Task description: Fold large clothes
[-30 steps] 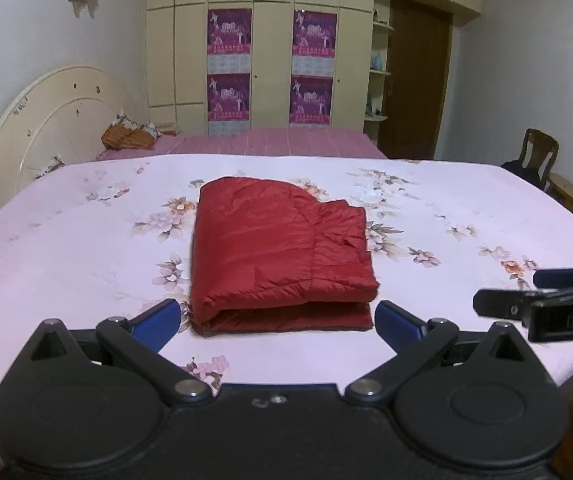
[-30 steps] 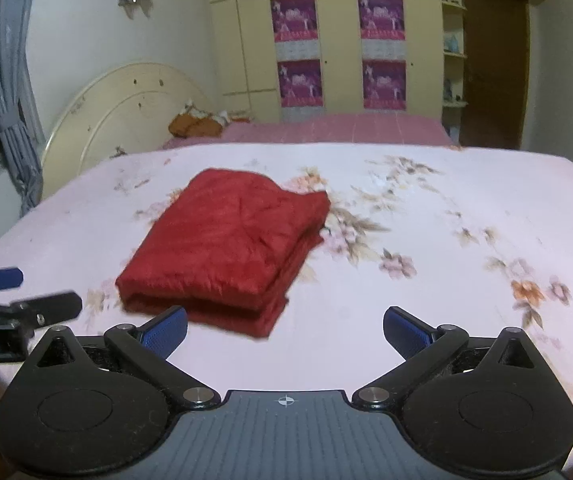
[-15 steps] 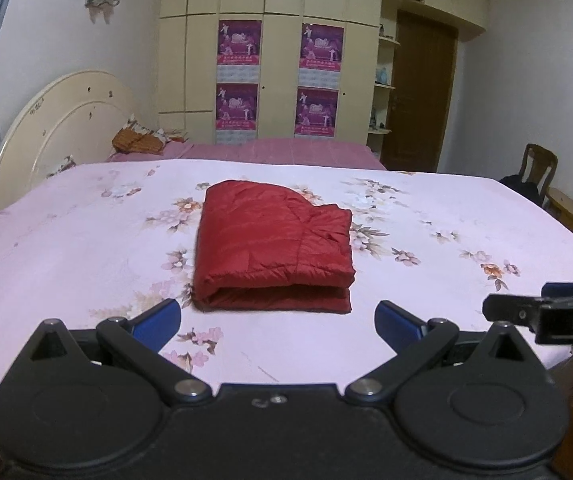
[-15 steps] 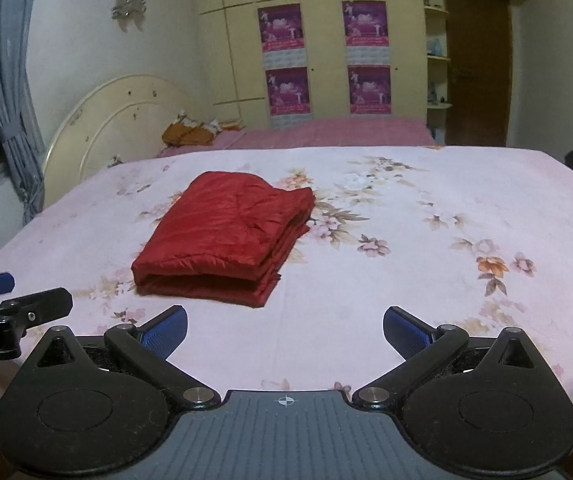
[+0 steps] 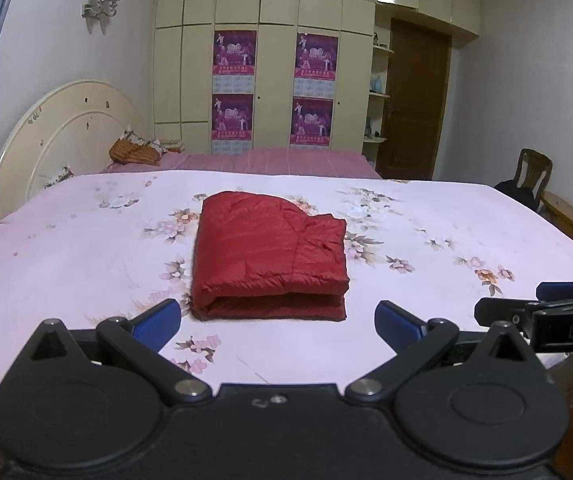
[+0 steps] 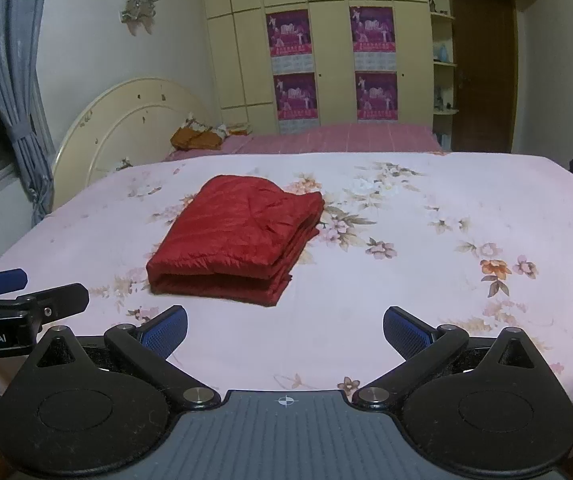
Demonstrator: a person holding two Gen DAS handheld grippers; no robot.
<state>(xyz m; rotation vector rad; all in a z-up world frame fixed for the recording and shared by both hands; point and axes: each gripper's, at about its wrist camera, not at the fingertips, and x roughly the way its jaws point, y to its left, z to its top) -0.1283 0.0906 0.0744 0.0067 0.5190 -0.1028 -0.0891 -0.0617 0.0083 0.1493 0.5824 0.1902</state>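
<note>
A red padded jacket (image 5: 270, 256) lies folded into a thick rectangle in the middle of the pink floral bed (image 5: 66, 264); it also shows in the right wrist view (image 6: 238, 236). My left gripper (image 5: 278, 322) is open and empty, held just short of the jacket's near folded edge. My right gripper (image 6: 285, 328) is open and empty, held back from the jacket, near the bed's front edge. Each gripper shows at the side of the other's view, the right one (image 5: 542, 312) and the left one (image 6: 26, 300).
A cream headboard (image 5: 62, 128) stands at the left, with a second bed and brown pillows (image 5: 134, 152) behind. Wardrobes with purple posters (image 5: 270, 92) line the far wall. A wooden chair (image 5: 530, 172) and a low bench stand at the right. A grey curtain (image 6: 10, 92) hangs left.
Both grippers have pulled back from the folded jacket and risen a little; the jacket looks farther off. It lies as before, and both grippers stay open.
</note>
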